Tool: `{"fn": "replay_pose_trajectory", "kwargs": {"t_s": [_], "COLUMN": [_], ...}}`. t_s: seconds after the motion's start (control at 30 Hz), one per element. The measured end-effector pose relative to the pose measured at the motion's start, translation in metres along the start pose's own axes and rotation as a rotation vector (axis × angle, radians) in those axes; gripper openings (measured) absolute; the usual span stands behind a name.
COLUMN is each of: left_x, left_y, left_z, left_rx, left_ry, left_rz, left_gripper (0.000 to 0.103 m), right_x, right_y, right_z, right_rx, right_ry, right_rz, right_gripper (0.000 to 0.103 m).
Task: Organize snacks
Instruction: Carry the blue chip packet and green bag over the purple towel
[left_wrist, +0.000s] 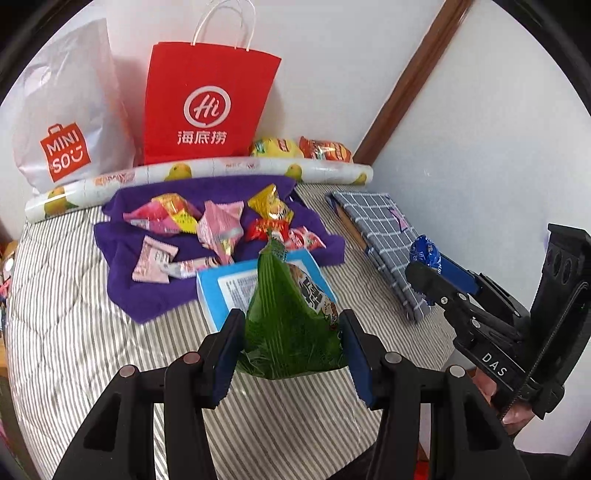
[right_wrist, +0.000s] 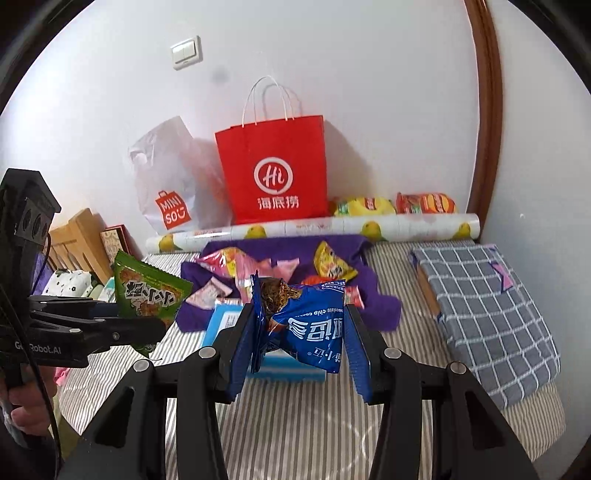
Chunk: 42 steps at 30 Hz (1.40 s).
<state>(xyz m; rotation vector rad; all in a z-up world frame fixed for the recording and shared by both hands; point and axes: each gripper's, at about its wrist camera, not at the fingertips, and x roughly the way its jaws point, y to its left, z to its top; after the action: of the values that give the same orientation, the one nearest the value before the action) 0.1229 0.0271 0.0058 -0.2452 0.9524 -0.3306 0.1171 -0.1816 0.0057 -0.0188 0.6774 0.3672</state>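
White Miniso bag stands far left against the wall; red paper bag just right of it, upright, mouth up. A patterned roll lies along their bases, long axis left to right. Two more snack packs, yellow and orange, sit behind the roll, right of the red bag.

Nearer, on the striped bed: purple cloth with a loose heap of pink, yellow and red snack packets. A light blue box lies at the cloth's near edge. Checked grey cloth covers something flat at right.

Left tongs: clamped on the green snack packet, held by its lower end, clear of the bed, long axis pointing away toward the heap and bags.

Right tongs: clamped on the blue cookie packet, crumpled, printing upside down, hanging above the blue box.

Both loads are off the bed, side by side, green to the left of blue.

Judgement: both picks done; placement is next. Which bag is the target cannot be told. Both bags lie far and ahead of the tongs, beyond the heap and the roll. The left hand is nearer the white bag, the right nearer the red. Either packet would have to travel over the roll and drop in from above.
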Motion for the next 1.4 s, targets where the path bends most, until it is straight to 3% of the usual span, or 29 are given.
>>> {"fn": "replay_pose_trajectory", "kwargs": {"t_s": [0.73,1.4], "left_x": [0.008,0.042], "left_y": [0.04,0.096], "left_z": [0.071,0.106], "left_rx": [-0.044,-0.127], "left_ry": [-0.038,-0.027], "left_rz": [0.037,0.05], "left_gripper": [0.05,0.05], "right_x": [0.069,0.131], "right_y": [-0.01,-0.023], "right_z": [0.066,0.087], "right_rx": [0.025,0.039], "right_ry": [-0.022,0.017], "right_rz": [0.037,0.011], "right_gripper": [0.046,0.046]}}
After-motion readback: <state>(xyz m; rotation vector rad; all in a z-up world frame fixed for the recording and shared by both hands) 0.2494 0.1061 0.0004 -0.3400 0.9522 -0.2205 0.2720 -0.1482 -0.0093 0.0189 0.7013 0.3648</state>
